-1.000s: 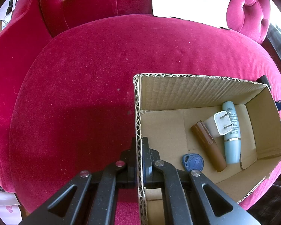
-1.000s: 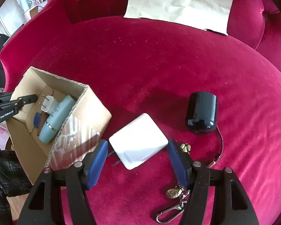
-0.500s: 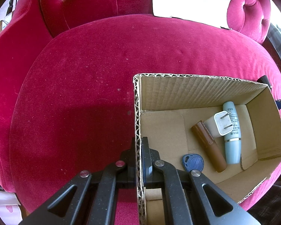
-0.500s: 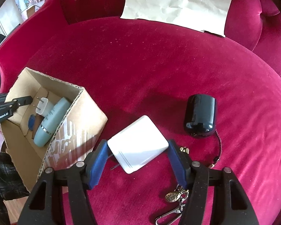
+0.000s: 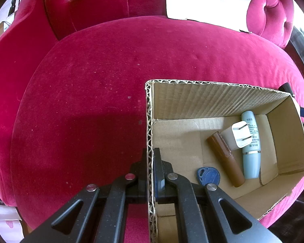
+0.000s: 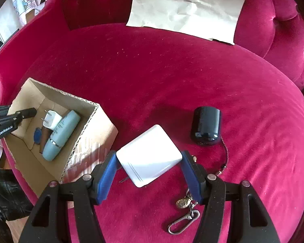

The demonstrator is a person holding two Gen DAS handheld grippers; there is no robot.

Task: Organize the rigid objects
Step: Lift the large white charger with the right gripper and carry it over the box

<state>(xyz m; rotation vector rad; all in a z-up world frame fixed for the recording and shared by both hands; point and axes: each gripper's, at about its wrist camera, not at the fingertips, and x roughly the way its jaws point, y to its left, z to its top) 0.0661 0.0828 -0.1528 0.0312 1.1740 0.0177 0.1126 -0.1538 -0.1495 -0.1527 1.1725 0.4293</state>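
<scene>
My left gripper (image 5: 151, 168) is shut on the near wall of the open cardboard box (image 5: 218, 99). The box holds a small white plug (image 5: 240, 134), a pale blue bottle (image 5: 251, 147), a brown tube (image 5: 226, 159) and a blue key fob (image 5: 208, 176). In the right wrist view the box (image 6: 87, 141) stands at the left on the red velvet seat (image 6: 172, 81). My right gripper (image 6: 149, 167) is shut on a large white charger block (image 6: 149, 162) and holds it above the seat, its prongs pointing down left.
A black cylinder (image 6: 206, 125) with a thin chain lies right of the charger. A brass key ring with a clip (image 6: 184, 214) lies by my right fingers. Crumpled paper (image 6: 188, 8) leans on the tufted backrest. The seat edge drops off at left and right.
My right gripper has closed on the white charger block and lifted it off the seat. The left gripper and the box have not moved.
</scene>
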